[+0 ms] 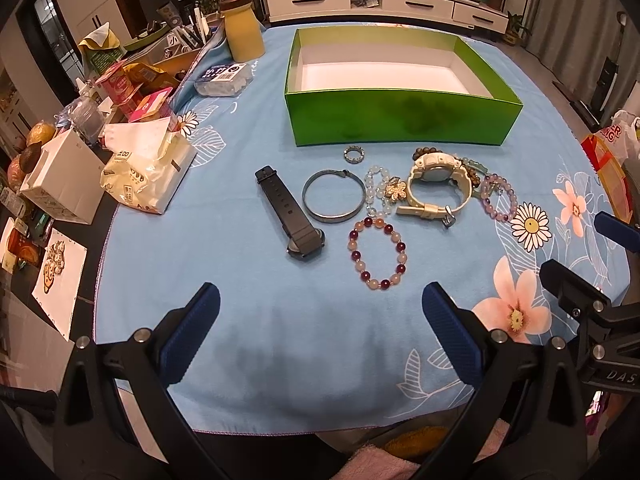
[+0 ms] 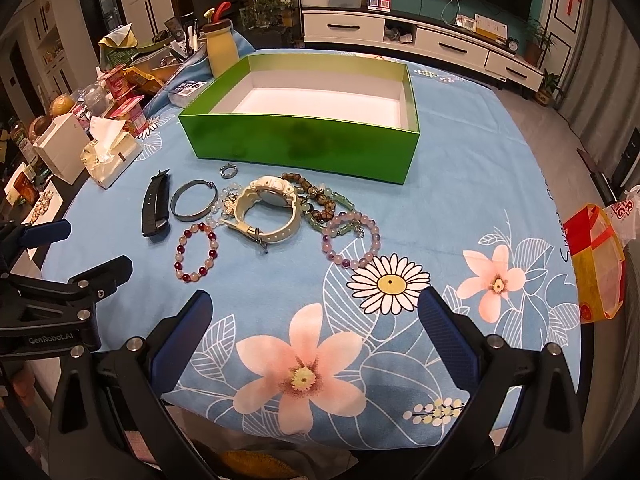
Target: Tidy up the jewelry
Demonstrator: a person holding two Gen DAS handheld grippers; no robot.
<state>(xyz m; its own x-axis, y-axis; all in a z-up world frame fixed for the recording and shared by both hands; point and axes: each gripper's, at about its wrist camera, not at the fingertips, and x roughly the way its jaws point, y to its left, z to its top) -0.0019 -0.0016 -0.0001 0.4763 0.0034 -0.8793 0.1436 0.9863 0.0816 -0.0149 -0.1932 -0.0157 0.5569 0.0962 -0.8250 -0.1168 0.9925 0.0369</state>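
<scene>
An empty green box (image 1: 404, 118) (image 2: 304, 142) with a white inside stands on the blue floral cloth. In front of it lie a black watch (image 1: 289, 212) (image 2: 154, 210), a metal bangle (image 1: 334, 196) (image 2: 191, 200), a small ring (image 1: 353, 154) (image 2: 228, 171), a white watch (image 1: 438, 188) (image 2: 266, 208), a red-and-pink bead bracelet (image 1: 378, 253) (image 2: 197, 252), a purple bead bracelet (image 1: 500, 198) (image 2: 352, 240) and a brown bead bracelet (image 2: 316, 196). My left gripper (image 1: 320, 308) is open and empty, short of the jewelry. My right gripper (image 2: 316, 316) is open and empty over the cloth's flowers.
Clutter fills the table's left side: a tissue pack (image 1: 148, 172) (image 2: 110, 154), a white carton (image 1: 60, 184), snack cups (image 1: 120, 88) and a yellow bottle (image 1: 243, 30) (image 2: 220, 50). A red-and-yellow bag (image 2: 596, 264) sits at the right edge.
</scene>
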